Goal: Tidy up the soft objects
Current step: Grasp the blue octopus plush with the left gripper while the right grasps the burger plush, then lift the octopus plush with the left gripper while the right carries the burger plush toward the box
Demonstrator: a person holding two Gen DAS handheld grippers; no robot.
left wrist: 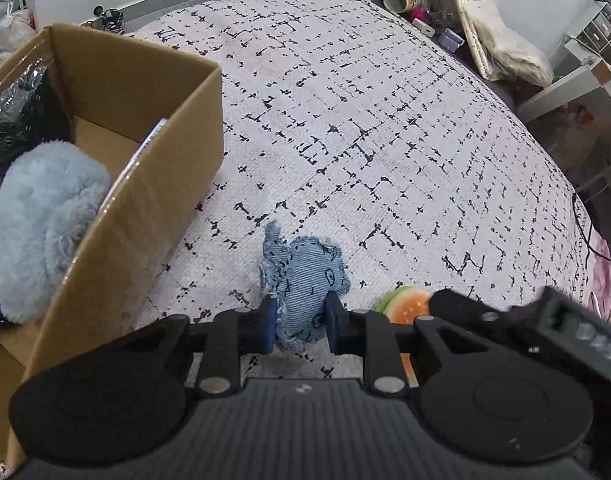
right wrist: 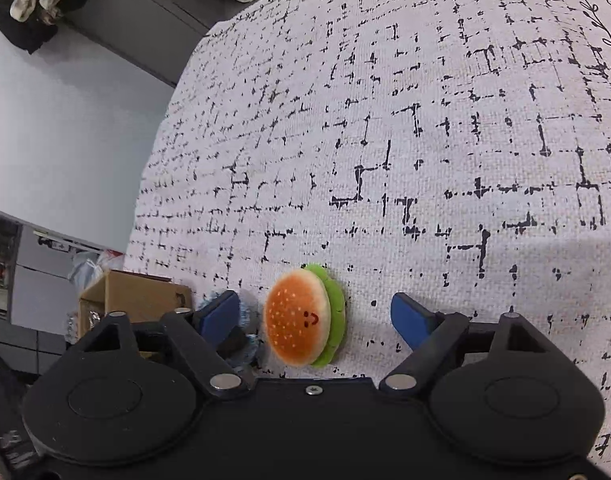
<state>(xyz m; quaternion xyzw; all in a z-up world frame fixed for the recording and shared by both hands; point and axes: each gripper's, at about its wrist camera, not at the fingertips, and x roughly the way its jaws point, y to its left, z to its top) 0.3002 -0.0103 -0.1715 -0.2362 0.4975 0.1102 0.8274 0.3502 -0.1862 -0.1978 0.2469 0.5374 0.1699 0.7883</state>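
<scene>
A blue denim soft toy (left wrist: 305, 280) lies on the patterned bedspread (left wrist: 385, 120). My left gripper (left wrist: 301, 320) is shut on its near part, one blue pad on each side. A plush burger (right wrist: 303, 314) with an orange bun and green edge lies on the bedspread between the fingers of my right gripper (right wrist: 317, 316), which is open around it without touching. The burger also shows in the left wrist view (left wrist: 409, 304), partly hidden by the right gripper. A fluffy light-blue plush (left wrist: 45, 224) sits in the cardboard box (left wrist: 177, 128) at the left.
The box stands on the bed's left part and also holds a shiny black bag (left wrist: 21, 104). Beyond the far bed edge are a paper cup (left wrist: 401, 0), small items and a cream bag (left wrist: 501, 40). White shelves (left wrist: 585, 60) stand at the right.
</scene>
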